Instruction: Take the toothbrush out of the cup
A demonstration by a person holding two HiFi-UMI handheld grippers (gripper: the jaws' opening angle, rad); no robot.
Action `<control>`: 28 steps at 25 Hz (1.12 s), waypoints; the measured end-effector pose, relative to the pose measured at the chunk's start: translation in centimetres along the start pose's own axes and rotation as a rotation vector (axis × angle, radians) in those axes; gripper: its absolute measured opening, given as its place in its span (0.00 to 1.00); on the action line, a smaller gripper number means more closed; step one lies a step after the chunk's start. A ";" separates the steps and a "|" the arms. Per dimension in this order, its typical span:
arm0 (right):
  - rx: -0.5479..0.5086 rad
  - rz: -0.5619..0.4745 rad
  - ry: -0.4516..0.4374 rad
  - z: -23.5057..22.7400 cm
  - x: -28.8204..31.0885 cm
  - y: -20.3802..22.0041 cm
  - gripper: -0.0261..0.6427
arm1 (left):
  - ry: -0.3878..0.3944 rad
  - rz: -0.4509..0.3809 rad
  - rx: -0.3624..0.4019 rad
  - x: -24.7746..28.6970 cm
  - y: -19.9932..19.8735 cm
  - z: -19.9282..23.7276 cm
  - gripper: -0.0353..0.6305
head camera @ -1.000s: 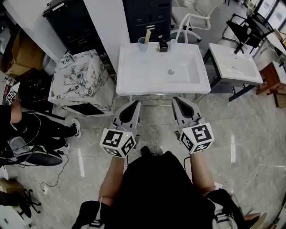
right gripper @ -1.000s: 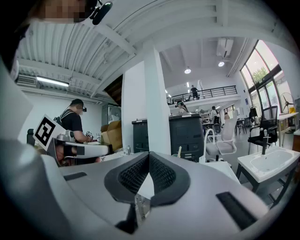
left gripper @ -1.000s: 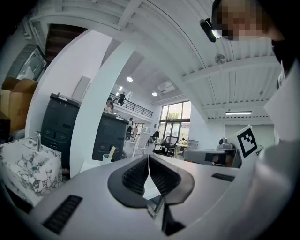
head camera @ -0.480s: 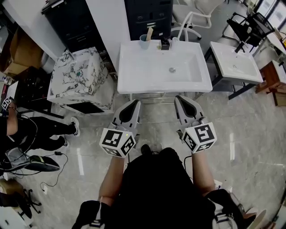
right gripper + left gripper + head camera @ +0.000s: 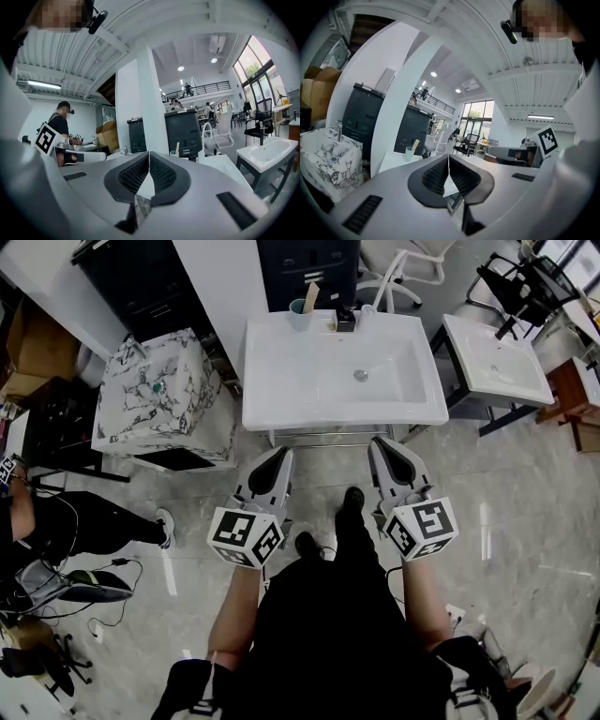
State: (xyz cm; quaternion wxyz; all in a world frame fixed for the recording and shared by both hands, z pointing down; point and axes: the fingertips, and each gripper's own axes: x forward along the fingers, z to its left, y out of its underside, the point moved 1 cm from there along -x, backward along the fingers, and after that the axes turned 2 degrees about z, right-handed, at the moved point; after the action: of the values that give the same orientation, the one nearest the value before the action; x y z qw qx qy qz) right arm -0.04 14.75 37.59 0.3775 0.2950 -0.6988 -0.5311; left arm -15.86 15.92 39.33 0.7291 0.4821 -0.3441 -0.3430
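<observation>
A pale blue cup (image 5: 299, 317) stands at the back rim of the white sink (image 5: 281, 381), with a tan-handled toothbrush (image 5: 309, 298) upright in it. My left gripper (image 5: 281, 455) and right gripper (image 5: 380, 442) hover side by side over the floor just short of the sink's front edge, both shut with nothing in them. In the left gripper view the cup (image 5: 408, 153) and toothbrush (image 5: 415, 144) show far off, left of the shut left gripper (image 5: 449, 157). The right gripper view has the cup (image 5: 173, 153) and toothbrush (image 5: 177, 146) just right of the shut right gripper (image 5: 149, 153).
A black faucet (image 5: 345, 321) sits beside the cup. A marble-patterned cabinet (image 5: 159, 395) stands left of the sink, a second white basin (image 5: 497, 357) on the right. Dark cabinets (image 5: 309, 268) are behind. A seated person (image 5: 56, 521) and cables lie on the floor at left.
The person has stepped toward the sink: one shoe now shows forward between the grippers, and the sink sits slightly higher in the head view. Both grippers stay shut.
</observation>
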 end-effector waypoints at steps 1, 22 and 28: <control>0.002 -0.001 0.001 -0.4 0.2 0.0 0.09 | -0.001 0.002 -0.001 0.4 0.1 0.1 0.08; -0.029 -0.011 -0.149 -12.8 11.5 -4.8 0.09 | -0.094 0.012 0.038 16.9 -4.2 1.1 0.08; -0.020 0.000 -0.196 -16.5 13.7 -5.4 0.09 | -0.122 0.010 0.042 21.6 -4.9 0.4 0.08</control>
State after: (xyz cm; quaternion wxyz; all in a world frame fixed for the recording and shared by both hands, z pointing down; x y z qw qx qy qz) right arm 6.51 -6.40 37.85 0.3103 0.2379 -0.7270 -0.5644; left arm -5.58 -3.72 38.51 0.6982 0.4737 -0.3974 -0.3608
